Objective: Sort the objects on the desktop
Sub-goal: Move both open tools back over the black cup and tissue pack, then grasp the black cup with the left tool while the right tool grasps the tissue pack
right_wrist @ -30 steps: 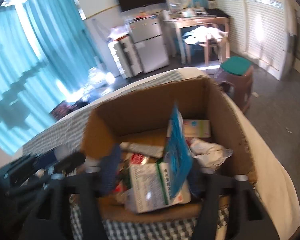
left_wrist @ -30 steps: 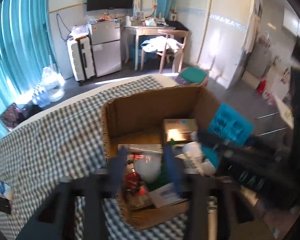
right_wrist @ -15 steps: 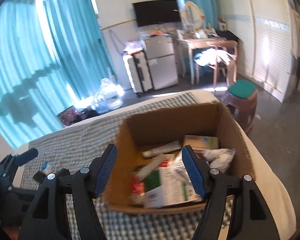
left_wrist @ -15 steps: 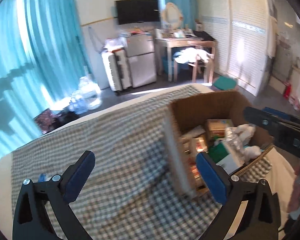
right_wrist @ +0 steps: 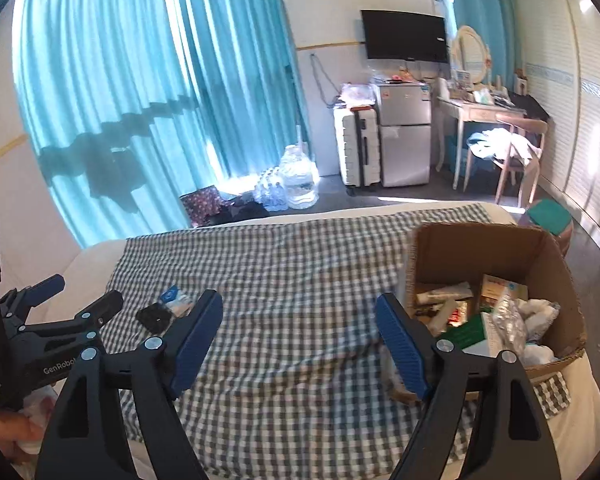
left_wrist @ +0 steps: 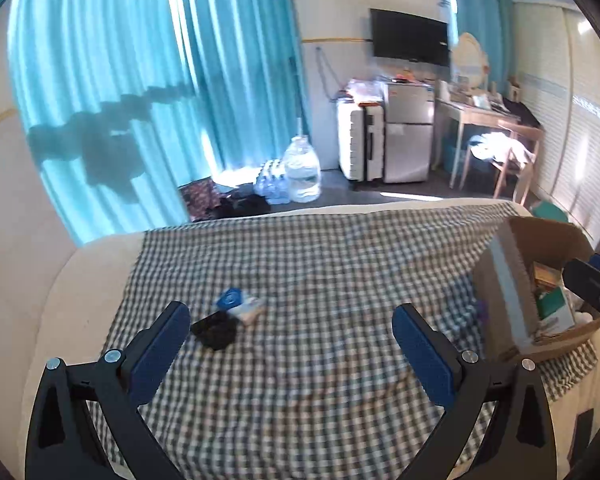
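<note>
the left gripper (left_wrist: pixel 290 344) hangs over the green-and-white checked cloth (left_wrist: pixel 340 280) with its 2 blue-padded jaws spread wide and nothing between them. the right gripper (right_wrist: pixel 298 338) is likewise wide open and empty, hovering beside the brown cardboard box (right_wrist: pixel 548 248) that already holds cartons, a tube and crumpled wrappers.

2 things are left on the cloth: a flat black pouch-like object (left_wrist: pixel 216 328) and, touching its far edge, a small white packet with a blue label (left_wrist: pixel 240 306). what each one is exactly i cannot tell, since both are small and a little blurred.

the relation that matters: the pair lies ahead of the left jaws and toward their left finger, near it, so a short reach forward and a slight shift left would likely centre it. the black piece seems to run diagonally, near-left to far-right, so the jaws would probably need to close across that line.

from the right wrist view the same pair (right_wrist: pixel 168 308) sits off beyond the left finger, on the side away from the box. the left gripper is the nearer one, so i judge it the natural choice for the next pick.
</note>
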A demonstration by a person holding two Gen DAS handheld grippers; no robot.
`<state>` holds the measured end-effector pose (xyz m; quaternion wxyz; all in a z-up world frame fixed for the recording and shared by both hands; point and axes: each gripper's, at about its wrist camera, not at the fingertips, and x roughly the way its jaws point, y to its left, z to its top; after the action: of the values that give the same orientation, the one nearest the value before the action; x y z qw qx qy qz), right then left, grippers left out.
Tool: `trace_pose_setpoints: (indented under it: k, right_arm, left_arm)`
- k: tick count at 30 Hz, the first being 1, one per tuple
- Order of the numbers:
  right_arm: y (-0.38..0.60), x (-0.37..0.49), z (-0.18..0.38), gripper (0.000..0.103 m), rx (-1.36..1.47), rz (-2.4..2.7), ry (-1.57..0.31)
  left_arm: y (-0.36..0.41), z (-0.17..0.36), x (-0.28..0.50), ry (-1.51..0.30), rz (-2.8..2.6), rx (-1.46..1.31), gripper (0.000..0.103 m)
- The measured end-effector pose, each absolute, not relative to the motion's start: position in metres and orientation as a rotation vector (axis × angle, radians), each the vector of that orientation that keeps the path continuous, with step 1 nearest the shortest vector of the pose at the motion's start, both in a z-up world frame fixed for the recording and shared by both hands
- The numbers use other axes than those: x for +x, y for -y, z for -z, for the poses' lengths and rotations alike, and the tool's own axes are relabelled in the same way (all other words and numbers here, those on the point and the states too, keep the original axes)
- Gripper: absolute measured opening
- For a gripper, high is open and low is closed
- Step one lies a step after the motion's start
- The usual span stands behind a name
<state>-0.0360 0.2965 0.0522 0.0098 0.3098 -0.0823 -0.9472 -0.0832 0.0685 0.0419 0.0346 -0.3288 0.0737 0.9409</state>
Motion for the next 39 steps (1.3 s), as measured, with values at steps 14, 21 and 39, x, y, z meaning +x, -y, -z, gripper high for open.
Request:
trace_pose_setpoints:
  k: [14,21,39]
  right_arm:
    - [-0.188,-0.088,-0.011,0.079,1.031,2.787,0.088]
    - [-0.153,-0.124,0.034,0.079,1.068,2.682,0.114]
    - [-0.108,-0.217,0.134,0.079,1.287,2.559,0.083]
  left_arm:
    - [0.055,0.013,-0.106,-0.095,-3.017,-1.149,0.103]
    - [0.092,0.06,-0.132,-0.051,-3.018,-1.254,0.103]
    - [0.074,0.176,-0.241,-0.382,-2.709,-1.236,0.103]
